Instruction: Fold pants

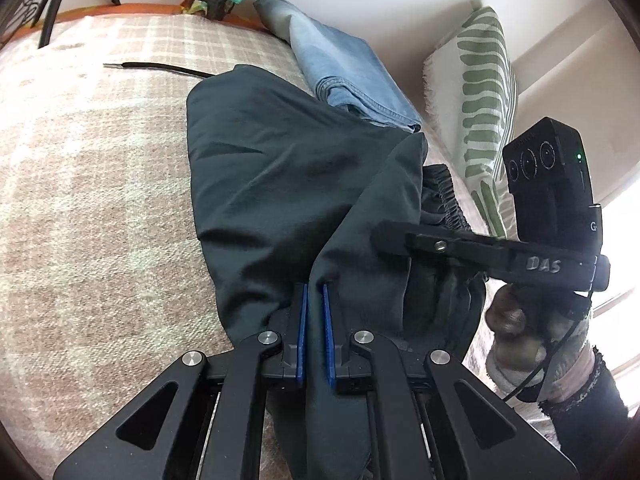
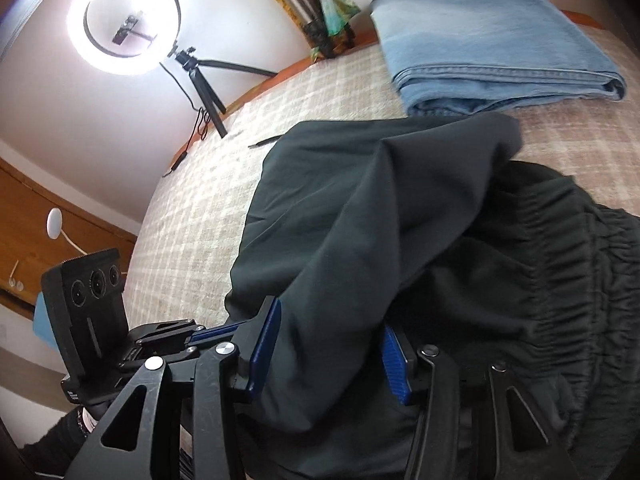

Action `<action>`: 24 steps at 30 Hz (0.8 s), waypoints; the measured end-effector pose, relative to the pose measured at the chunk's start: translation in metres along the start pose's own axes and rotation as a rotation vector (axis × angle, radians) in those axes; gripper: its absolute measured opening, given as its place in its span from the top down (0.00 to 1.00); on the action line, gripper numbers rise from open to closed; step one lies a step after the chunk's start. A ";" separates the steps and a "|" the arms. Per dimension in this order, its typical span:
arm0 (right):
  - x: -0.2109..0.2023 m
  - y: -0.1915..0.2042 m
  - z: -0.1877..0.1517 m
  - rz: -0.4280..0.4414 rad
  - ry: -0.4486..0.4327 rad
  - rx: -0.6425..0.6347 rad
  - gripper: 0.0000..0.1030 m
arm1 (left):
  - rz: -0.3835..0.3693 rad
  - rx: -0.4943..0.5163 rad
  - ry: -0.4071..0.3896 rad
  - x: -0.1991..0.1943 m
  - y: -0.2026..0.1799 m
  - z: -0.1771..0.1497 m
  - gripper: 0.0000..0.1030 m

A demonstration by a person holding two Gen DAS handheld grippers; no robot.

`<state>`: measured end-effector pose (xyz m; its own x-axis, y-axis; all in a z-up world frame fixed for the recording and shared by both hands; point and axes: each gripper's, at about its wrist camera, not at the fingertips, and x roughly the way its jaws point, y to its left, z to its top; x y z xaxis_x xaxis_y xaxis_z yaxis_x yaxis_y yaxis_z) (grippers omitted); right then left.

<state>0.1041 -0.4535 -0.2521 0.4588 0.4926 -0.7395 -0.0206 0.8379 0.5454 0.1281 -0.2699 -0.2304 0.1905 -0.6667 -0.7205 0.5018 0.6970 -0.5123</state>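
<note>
Pale walls close in a bed (image 1: 100,168) spread with a pink-and-cream checked blanket, and on it lie the dark pants (image 2: 360,216), bunched across the middle with one layer folded over the gathered elastic waistband (image 2: 568,264); beyond them, well apart from the tongs, a folded pair of light blue jeans (image 2: 492,48) rests near the far edge of the bed; a loose black cord (image 1: 160,67) lies on the blanket just beside the dark fabric; a white pillow with green stripes (image 1: 480,92) leans against the wall at the side; a lit ring light (image 2: 124,20) on a small black tripod (image 2: 204,84) stands at the bed's far rim, with a bundle of rolled items (image 2: 320,12) propped against the wall nearby; the left tongs (image 1: 314,312) are pressed together on a fold of the pants, their blue pads (image 1: 301,332) pinching the cloth; the right tongs (image 2: 330,344) stand partly spread with a thick fold of the pants between the blue pads, though whether they press on it cannot be told; a gloved hand (image 1: 536,344) holds the right tool over the waistband.
</note>
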 end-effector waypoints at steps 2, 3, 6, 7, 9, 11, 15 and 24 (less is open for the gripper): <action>0.001 0.003 -0.002 -0.015 0.019 -0.007 0.77 | -0.004 -0.001 0.001 -0.002 -0.001 0.000 0.94; -0.001 0.004 -0.003 -0.009 0.021 -0.009 0.86 | -0.010 -0.002 0.002 -0.004 0.000 0.000 0.94; -0.018 0.009 -0.008 0.000 0.009 -0.013 0.95 | -0.050 -0.031 0.006 -0.013 0.000 -0.001 0.81; -0.023 0.010 -0.009 -0.006 0.006 -0.014 0.96 | -0.070 -0.043 0.007 -0.017 0.000 -0.002 0.73; -0.036 0.013 -0.012 -0.015 -0.002 -0.016 0.97 | -0.091 -0.022 -0.016 -0.030 -0.003 -0.006 0.73; -0.053 0.014 -0.015 -0.010 -0.013 -0.018 0.97 | -0.068 0.033 -0.031 -0.039 -0.009 -0.011 0.73; -0.085 0.010 -0.022 -0.040 -0.006 -0.009 0.97 | -0.049 0.110 -0.030 -0.047 -0.022 -0.021 0.73; -0.111 -0.023 -0.038 -0.177 0.014 0.045 0.87 | -0.029 0.241 0.025 -0.022 -0.055 -0.034 0.73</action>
<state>0.0199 -0.5183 -0.1975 0.4394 0.3420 -0.8307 0.0994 0.9005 0.4234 0.0675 -0.2846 -0.2028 0.1540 -0.6768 -0.7199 0.6941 0.5927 -0.4087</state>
